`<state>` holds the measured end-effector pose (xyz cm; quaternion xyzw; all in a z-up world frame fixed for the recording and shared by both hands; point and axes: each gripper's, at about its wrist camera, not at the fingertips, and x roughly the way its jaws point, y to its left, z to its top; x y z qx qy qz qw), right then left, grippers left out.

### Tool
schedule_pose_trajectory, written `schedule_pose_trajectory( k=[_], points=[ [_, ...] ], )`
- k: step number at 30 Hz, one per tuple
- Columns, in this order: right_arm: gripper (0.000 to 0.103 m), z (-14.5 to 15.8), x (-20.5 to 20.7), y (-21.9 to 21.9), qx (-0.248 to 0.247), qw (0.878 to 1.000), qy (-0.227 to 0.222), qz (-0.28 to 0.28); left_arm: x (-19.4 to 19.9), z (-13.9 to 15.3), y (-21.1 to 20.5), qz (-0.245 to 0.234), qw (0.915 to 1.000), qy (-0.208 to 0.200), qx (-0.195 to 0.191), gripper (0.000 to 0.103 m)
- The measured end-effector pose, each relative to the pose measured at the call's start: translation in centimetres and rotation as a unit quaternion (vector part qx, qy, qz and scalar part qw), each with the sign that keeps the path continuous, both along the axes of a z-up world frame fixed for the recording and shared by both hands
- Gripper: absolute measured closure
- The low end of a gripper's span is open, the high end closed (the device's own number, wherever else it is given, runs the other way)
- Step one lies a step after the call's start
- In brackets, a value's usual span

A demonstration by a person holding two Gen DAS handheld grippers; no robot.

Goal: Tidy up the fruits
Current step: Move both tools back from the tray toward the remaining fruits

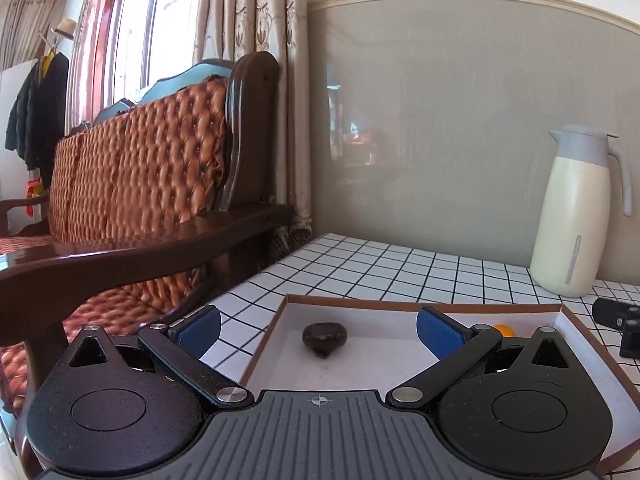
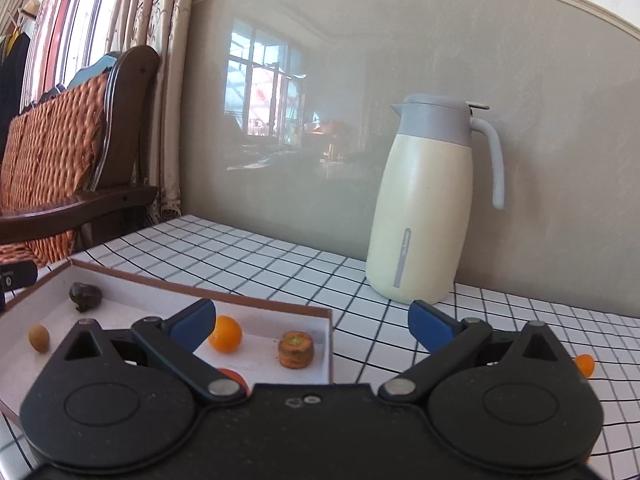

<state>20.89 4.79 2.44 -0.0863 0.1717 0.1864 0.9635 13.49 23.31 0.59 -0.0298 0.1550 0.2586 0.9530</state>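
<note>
A shallow white box with a brown rim (image 1: pixel 576 332) (image 2: pixel 256 302) lies on the checked tablecloth. In it are a dark brown fruit (image 1: pixel 324 339) (image 2: pixel 85 296), an orange (image 2: pixel 225 334) (image 1: pixel 505 329), a small tan fruit (image 2: pixel 39 338), a cut carrot piece (image 2: pixel 296 349) and a red-orange fruit (image 2: pixel 234 378) half hidden by my right gripper. A small orange fruit (image 2: pixel 585 364) lies on the cloth at the right. My left gripper (image 1: pixel 318 330) is open over the box, around the dark fruit's position. My right gripper (image 2: pixel 312 328) is open and empty above the box's right edge.
A cream and grey thermos jug (image 1: pixel 576 216) (image 2: pixel 428 208) stands by the wall at the back right. A wooden sofa with orange cushions (image 1: pixel 140 184) stands left of the table. The other gripper's black body (image 1: pixel 618 320) (image 2: pixel 16 276) shows at each view's edge.
</note>
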Motion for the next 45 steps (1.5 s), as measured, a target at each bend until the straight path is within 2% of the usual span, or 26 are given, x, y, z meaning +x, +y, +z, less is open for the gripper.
schedule_pose_trajectory(
  k=[4,7,12,17,27,31,35,45],
  points=[
    [0.006,-0.6,0.3,-1.4,-0.011,1.0,0.008,-0.022,0.3,0.2,-1.4,-0.023,0.9997,-0.01,0.006,0.0],
    [0.006,-0.8,0.4,-2.5,-0.012,0.999,0.012,-0.036,0.9,0.1,-2.7,-0.039,0.9992,-0.001,0.008,0.0],
    [0.006,-1.3,0.2,-4.6,-0.026,0.998,0.013,-0.059,1.9,-0.1,-4.9,-0.08,0.9966,0.017,-0.011,0.0],
    [0.006,-2.2,0.5,-7.1,-0.035,0.996,0.03,-0.081,2.2,-0.3,-7.6,-0.11,0.9939,0.009,-0.004,0.0],
    [0.006,-2.8,0.5,-12.0,-0.043,0.992,0.044,-0.111,3.6,-0.4,-12.8,-0.175,0.9844,0.007,-0.005,0.0],
    [0.006,-2.8,0.6,-14.0,-0.036,0.991,0.047,-0.119,4.1,-0.5,-15.2,-0.197,0.9803,0.008,0.007,0.0],
    [0.006,-2.9,0.8,-15.1,-0.034,0.991,0.051,-0.122,4.5,-0.5,-17.2,-0.212,0.9771,0.008,0.018,0.0],
    [0.006,-3.5,0.7,-17.3,-0.045,0.99,0.062,-0.116,5.7,-0.8,-20.0,-0.233,0.9722,0.014,0.014,0.0]
  ],
)
